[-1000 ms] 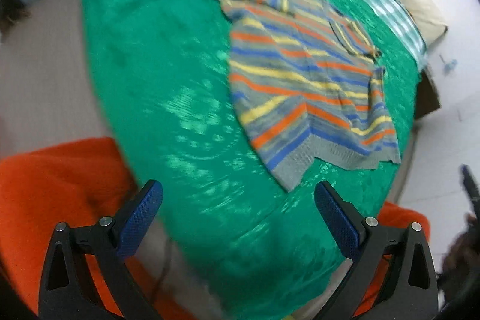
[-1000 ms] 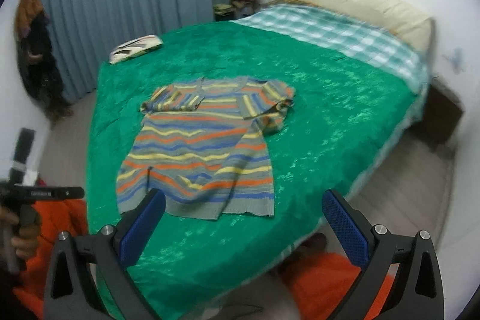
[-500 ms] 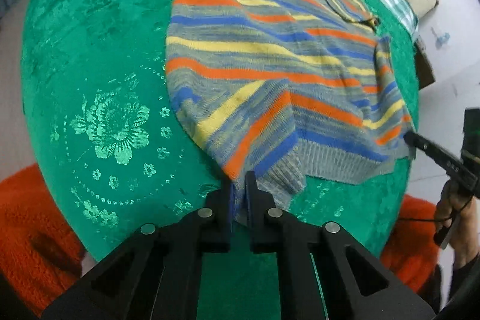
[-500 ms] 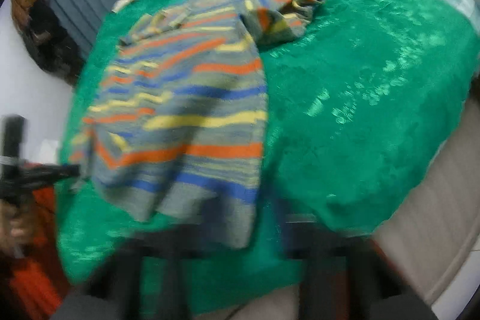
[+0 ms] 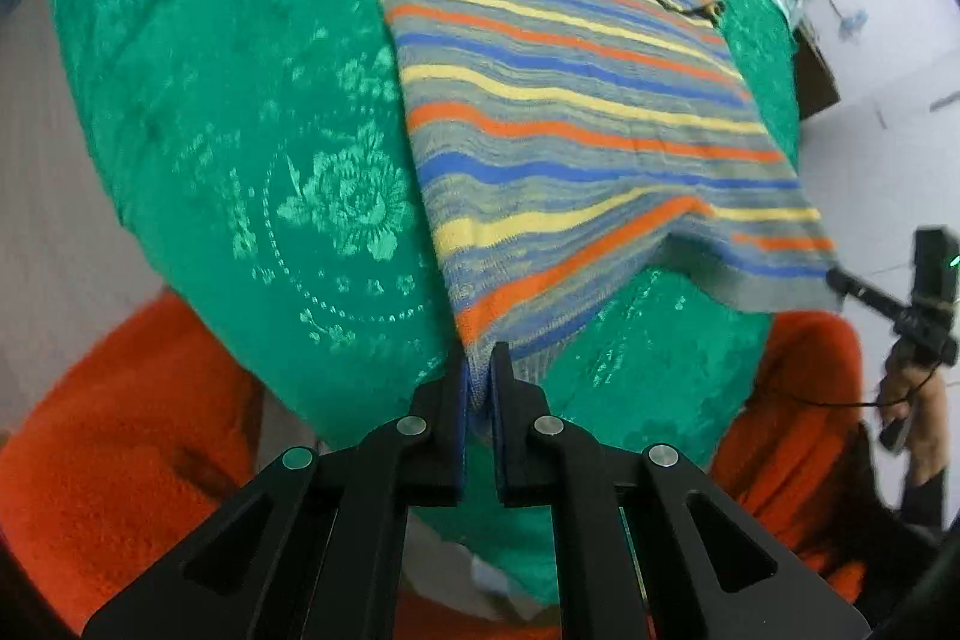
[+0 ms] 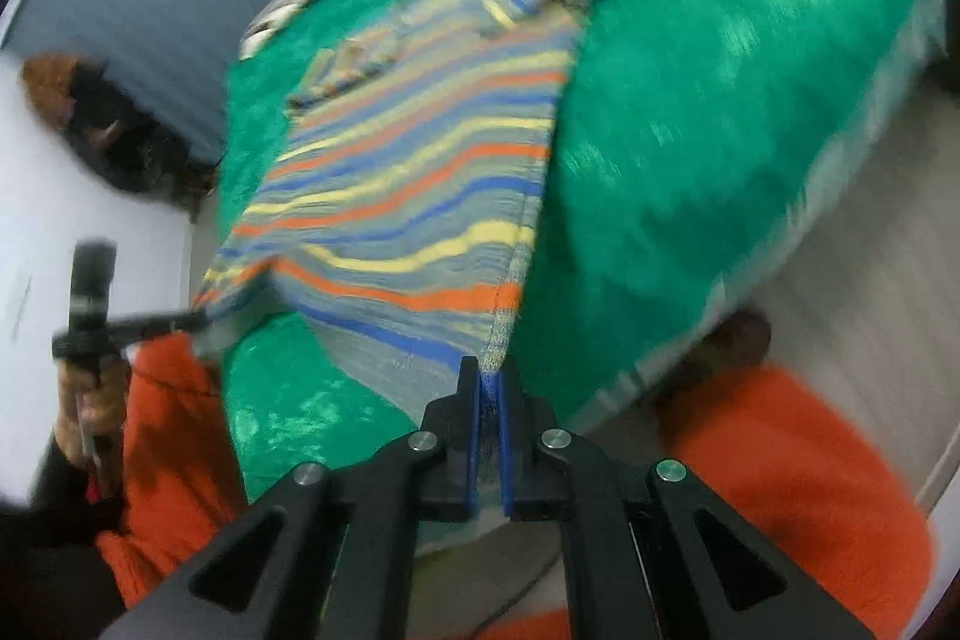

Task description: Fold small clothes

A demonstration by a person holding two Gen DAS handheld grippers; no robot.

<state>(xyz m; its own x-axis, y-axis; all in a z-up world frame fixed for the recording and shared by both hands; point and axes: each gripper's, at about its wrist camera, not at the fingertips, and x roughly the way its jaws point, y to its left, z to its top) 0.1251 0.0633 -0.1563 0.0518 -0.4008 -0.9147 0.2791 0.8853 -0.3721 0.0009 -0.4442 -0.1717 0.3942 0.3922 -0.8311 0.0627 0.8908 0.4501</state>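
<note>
Sweater hem (image 5: pixel 480 340) newly lifted off bedspread (image 5: pixel 210 130)

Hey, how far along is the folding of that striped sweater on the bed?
Barely started. Done: the left gripper and right gripper are each shut on a bottom corner of the striped sweater, and the hem is lifted off the green bedspread. In hand: that raised hem. Left: every fold; the body lies spread flat, with sleeves bunched at the far end.
</note>
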